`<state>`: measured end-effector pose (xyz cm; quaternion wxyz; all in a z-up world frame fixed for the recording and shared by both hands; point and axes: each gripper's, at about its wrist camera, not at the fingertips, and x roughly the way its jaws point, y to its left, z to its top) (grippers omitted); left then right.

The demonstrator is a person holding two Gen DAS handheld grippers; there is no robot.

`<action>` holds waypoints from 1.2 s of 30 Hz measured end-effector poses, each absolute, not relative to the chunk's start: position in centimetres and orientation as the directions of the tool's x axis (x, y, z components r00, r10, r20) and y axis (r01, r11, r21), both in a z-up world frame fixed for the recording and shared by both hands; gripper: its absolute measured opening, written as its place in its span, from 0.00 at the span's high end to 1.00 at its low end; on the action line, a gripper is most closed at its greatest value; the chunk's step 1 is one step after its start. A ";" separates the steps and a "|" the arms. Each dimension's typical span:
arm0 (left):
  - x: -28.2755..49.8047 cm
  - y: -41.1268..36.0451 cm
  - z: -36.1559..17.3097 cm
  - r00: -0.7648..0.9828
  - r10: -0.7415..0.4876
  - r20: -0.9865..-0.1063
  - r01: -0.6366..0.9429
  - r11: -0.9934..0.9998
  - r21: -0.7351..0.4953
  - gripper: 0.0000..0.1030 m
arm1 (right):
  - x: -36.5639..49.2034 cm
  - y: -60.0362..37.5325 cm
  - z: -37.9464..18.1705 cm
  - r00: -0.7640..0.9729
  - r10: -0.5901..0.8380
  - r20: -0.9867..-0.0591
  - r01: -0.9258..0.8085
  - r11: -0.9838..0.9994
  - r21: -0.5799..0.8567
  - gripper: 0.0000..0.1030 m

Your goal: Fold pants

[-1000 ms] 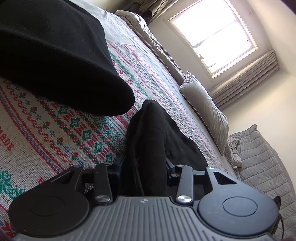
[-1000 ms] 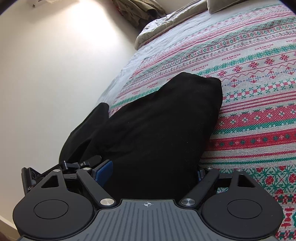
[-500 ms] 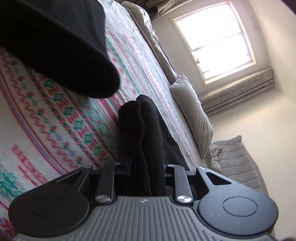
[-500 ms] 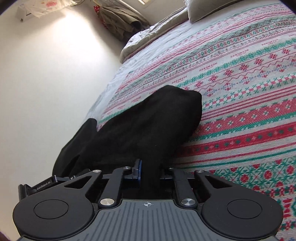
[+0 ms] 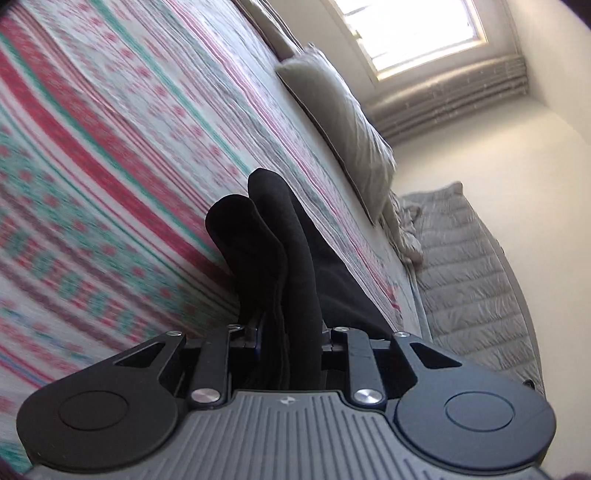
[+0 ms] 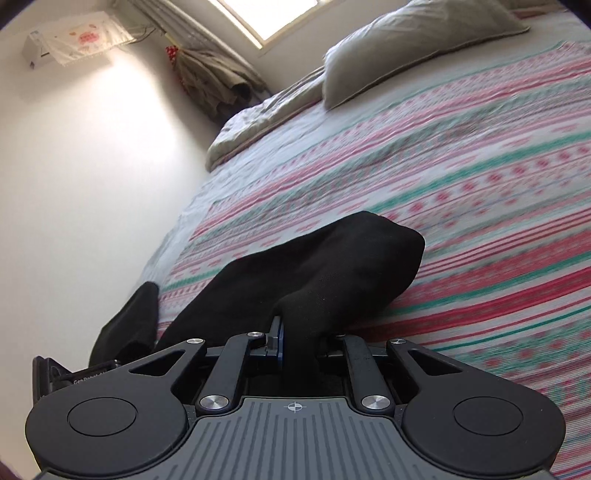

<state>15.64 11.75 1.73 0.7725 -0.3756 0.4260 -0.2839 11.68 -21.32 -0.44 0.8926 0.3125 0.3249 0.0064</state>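
Left wrist view: left gripper (image 5: 290,334) is clamped on a bunched double fold of the black pants (image 5: 273,251); the cloth is pinched between the pads and rises forward from the jaws in two rounded ridges, with more black fabric trailing off to the right. The fold is seen against the striped red-green-white knit blanket (image 5: 110,155), which is motion-blurred. A grey pillow (image 5: 343,122) lies at the far edge of the blanket, a quilted grey cover (image 5: 465,266) is seen at right, and a bright window (image 5: 413,33) is seen at top. Right wrist view: right gripper (image 6: 301,341) is clenched on a narrow pinch of the same pants (image 6: 332,266); the fabric spreads out ahead of the jaws into a broad black mass lying over the blanket (image 6: 461,177), with one end drooping past the blanket's left edge beside the white wall (image 6: 74,184). A pillow (image 6: 406,48) is seen far up the bed, with rumpled grey bedding (image 6: 258,122) to its left and hanging clothes (image 6: 214,81) in the corner.
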 end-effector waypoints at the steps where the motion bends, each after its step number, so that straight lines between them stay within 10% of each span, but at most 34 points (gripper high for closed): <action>1: 15.8 10.5 1.7 0.465 -0.770 -0.437 0.129 0.547 -0.827 0.75 | 11.0 -22.4 -0.1 0.794 0.197 -0.576 0.202 0.808 0.554 0.88; 8: 16.1 5.1 1.6 0.445 -0.825 -0.347 0.253 0.487 -0.836 0.75 | 7.7 -28.5 2.2 0.854 0.140 -0.500 0.177 0.827 0.534 0.88; 13: 17.3 3.8 -0.7 0.479 -0.702 -0.527 0.195 0.670 -0.716 0.68 | 7.0 -32.6 -2.9 0.809 0.133 -0.572 0.279 0.770 0.573 0.72; 20: 18.3 3.3 -0.5 0.462 -0.723 -0.513 0.264 0.664 -0.699 0.64 | 7.0 -37.5 -6.4 0.838 0.145 -0.526 0.336 0.623 0.707 0.58; 32: 17.7 2.7 -0.8 0.459 -0.736 -0.497 0.289 0.653 -0.700 0.65 | 11.1 -35.1 -5.0 0.910 0.083 -0.405 0.176 0.809 0.561 0.83; 36: 17.8 2.2 -0.9 0.462 -0.730 -0.504 0.300 0.663 -0.686 0.62 | 13.2 -35.4 -6.1 0.835 -0.049 -0.548 0.322 0.852 0.414 0.81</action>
